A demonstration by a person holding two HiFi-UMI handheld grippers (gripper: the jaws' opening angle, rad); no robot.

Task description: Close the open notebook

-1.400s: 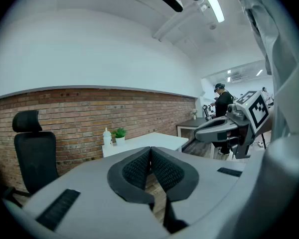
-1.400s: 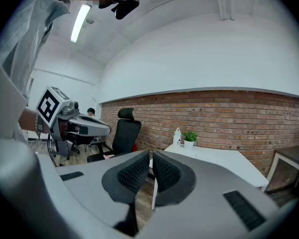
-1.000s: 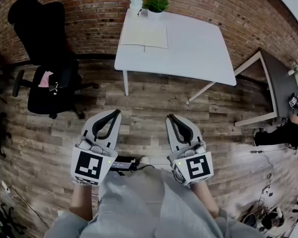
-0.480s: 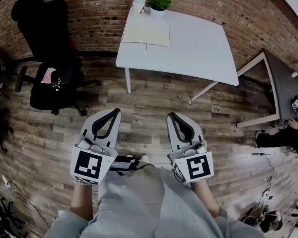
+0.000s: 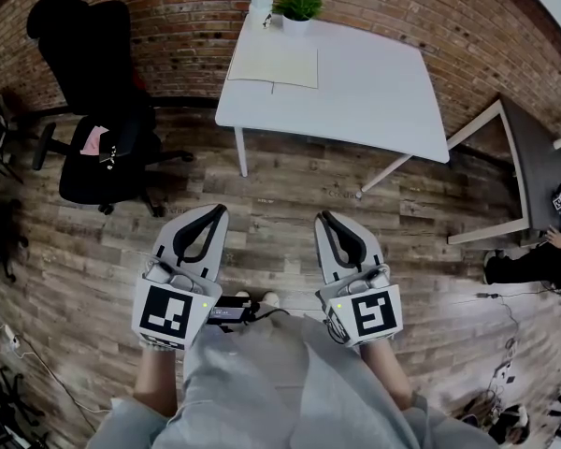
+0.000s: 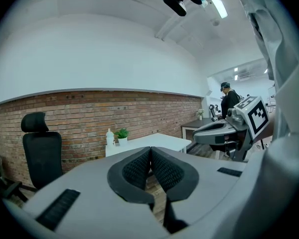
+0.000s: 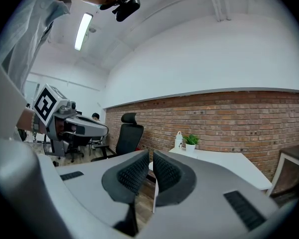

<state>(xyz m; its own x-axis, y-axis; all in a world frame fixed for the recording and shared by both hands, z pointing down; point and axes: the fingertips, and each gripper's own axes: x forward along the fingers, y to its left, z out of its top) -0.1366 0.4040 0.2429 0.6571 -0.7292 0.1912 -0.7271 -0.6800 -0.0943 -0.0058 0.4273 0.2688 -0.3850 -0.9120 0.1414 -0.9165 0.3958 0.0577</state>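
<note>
- You hold the left tongs (image 5: 219, 212) and the right tongs (image 5: 323, 219) side by side in front of you, over the wood floor (image 5: 280, 204). Both point toward the white counter (image 5: 374, 92).
- In the left gripper view, the left tongs are pressed tight together. Nothing is between them.
- In the right gripper view, the right tongs are almost pressed together too. Only a thin slit shows between the pads, and nothing is in it.
- The notebook (image 5: 273, 64) lies open and flat on the far left part of the counter. It is well apart from both tongs.
- A white bottle (image 5: 259, 6) and a small green plant (image 5: 297, 9) stand at the back edge of the counter, just behind the notebook, by the brick wall (image 5: 168, 36).
- A black chair (image 5: 98, 110) stands to the left of the counter.
- Not much is different from a second ago. Both tongs sit at the same spots in the head view, shut the same way as before.
- The notebook is as open as it was, at the same place on the counter.
- The room has slid a little in the head view. The chair now sits a bit more to the right, and the person (image 5: 542, 260) seated at the right edge shows a bit lower.
</note>
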